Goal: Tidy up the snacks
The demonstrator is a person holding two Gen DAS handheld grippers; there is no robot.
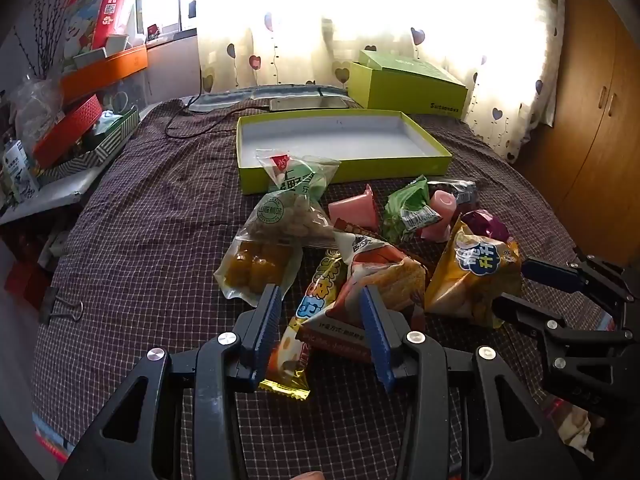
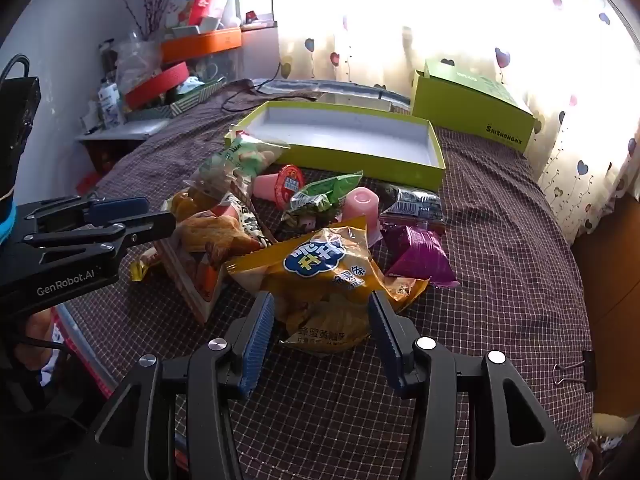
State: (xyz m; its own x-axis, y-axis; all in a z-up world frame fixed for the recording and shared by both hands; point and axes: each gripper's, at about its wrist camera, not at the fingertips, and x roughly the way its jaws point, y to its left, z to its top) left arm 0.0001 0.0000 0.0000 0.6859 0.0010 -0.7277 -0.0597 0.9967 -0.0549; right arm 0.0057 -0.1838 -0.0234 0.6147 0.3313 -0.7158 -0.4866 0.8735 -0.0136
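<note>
Nearest us, our left gripper (image 1: 320, 332) has its blue jaws apart over a crinkly red-and-orange snack packet (image 1: 376, 280); our right gripper (image 2: 320, 340) is likewise spread around a yellow foil chip bag (image 2: 324, 276). The snack heap lies on the brown checked cloth (image 2: 500, 240), a purple foil pouch (image 2: 420, 256) at two o'clock. At twelve o'clock sits the shallow lime-green cardboard tray (image 2: 384, 164).

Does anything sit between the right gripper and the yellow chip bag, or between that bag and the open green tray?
Nothing blocks the right gripper: the yellow chip bag lies right at its open fingers. Toward the shallow green tray lie a pink jelly cup and a green packet.
</note>
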